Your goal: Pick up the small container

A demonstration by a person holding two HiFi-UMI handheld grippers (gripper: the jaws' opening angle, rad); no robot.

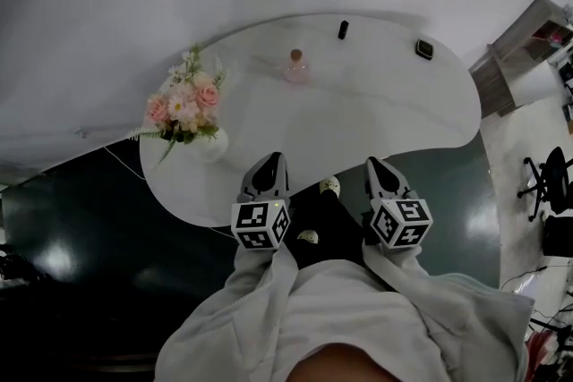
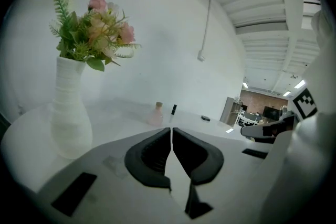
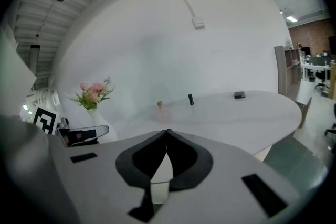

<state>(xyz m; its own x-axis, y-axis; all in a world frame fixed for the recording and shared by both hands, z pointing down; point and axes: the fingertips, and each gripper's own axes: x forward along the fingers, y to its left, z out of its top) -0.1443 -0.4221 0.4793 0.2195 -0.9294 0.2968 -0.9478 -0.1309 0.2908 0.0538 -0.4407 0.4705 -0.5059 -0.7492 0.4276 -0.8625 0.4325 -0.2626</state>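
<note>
A small pink bottle with a cork-coloured cap (image 1: 296,67) stands upright on the far half of the white table (image 1: 385,112); it also shows as a small pink bottle (image 2: 156,114) in the left gripper view and as a faint pink bottle (image 3: 160,109) in the right gripper view. My left gripper (image 1: 271,162) is at the table's near edge, its jaws shut with nothing between them. My right gripper (image 1: 375,165) is beside it at the same edge, also shut and empty. Both point toward the bottle, well short of it.
A white vase of pink flowers (image 1: 186,116) stands at the table's left end, close to the left gripper. A small black stick (image 1: 343,29) and a flat black object (image 1: 424,49) lie near the far edge. Shelves (image 1: 524,49) and an office chair (image 1: 551,179) are at right.
</note>
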